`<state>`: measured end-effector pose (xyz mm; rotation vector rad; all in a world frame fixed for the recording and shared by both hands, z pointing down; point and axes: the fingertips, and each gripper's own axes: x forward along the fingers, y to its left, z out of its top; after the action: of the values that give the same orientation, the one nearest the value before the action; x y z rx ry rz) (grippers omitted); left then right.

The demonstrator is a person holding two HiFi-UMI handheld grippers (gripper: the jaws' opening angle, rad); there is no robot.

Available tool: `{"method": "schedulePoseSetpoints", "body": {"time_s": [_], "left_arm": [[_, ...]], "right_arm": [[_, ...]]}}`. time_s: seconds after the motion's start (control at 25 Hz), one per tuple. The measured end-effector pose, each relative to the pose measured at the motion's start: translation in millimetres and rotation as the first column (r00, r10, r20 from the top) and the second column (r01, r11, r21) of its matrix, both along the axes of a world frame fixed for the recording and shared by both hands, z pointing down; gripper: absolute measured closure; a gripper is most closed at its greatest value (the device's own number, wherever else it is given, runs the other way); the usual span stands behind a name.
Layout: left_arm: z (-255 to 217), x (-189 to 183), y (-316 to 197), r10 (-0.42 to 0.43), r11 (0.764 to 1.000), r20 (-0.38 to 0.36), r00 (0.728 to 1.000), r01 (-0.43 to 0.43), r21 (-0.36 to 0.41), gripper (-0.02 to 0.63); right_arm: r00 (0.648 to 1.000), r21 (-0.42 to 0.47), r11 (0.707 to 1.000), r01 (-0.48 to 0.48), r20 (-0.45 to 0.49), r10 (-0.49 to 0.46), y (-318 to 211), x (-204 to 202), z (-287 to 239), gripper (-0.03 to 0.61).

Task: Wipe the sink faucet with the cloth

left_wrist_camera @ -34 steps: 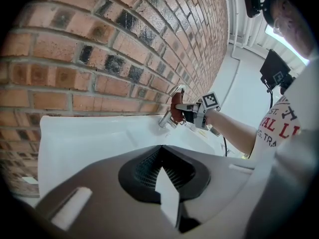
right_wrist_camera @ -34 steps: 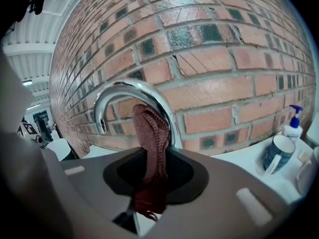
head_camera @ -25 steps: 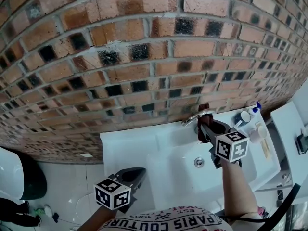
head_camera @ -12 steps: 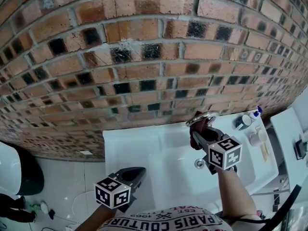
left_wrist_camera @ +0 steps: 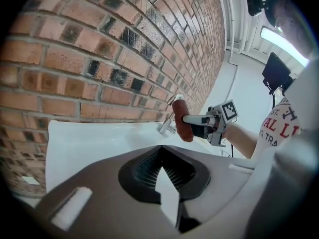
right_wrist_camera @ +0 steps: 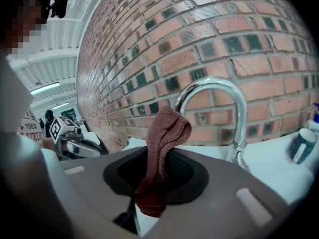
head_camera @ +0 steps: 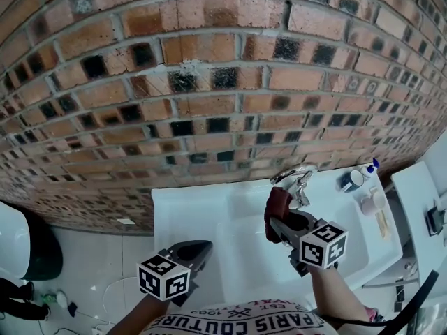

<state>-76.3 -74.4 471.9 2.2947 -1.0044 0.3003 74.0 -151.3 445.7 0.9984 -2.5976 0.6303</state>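
Cloth (right_wrist_camera: 162,148), one, pinched in right gripper (head_camera: 281,222), one faucet (right_wrist_camera: 241,128) beside

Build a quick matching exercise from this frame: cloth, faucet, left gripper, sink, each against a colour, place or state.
Things:
1. cloth
2. faucet
3. left gripper
4. sink

Descriptions:
A. white, below the brick wall
B. jaws together, nothing between them
C. chrome, arched
D. dark red, clamped in the right gripper

Pairs: 1-D, 2-C, 3-B, 4-A
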Motion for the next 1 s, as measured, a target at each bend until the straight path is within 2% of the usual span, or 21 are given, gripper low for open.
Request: {"method": "schedulePoseSetpoints", "body": {"time_s": [0.2,0.48,0.64,1.0], "left_arm": [[-2.7,0.5,13.0,-0.013,1.0,0.001,1.0,0.013,0.005,0.609],[2.4,-1.1,36.5,-0.036,0.999,0.026,0.999,0.036,-0.012,0.609],[0.0,4.7,46.7,-0.034,0.999,0.032,0.999,0.034,-0.005,0.609],[-5.9,19.0,60.3,-0.025,1.0,0.04,0.999,0.024,0.005,0.609]], "right_arm": [[0.984,-0.112,0.981,0.157,0.108,-0.145,57.1,-40.1,20.3,0.488],[0.961,-0.166,0.949,0.269,0.115,-0.253,107.0,-62.2,40.0,0.491],[0.956,-0.131,0.947,0.292,0.058,-0.287,117.7,-65.6,42.1,0.491],[0.957,-0.124,0.95,0.287,0.072,-0.28,128.6,-57.0,38.3,0.491]]}}
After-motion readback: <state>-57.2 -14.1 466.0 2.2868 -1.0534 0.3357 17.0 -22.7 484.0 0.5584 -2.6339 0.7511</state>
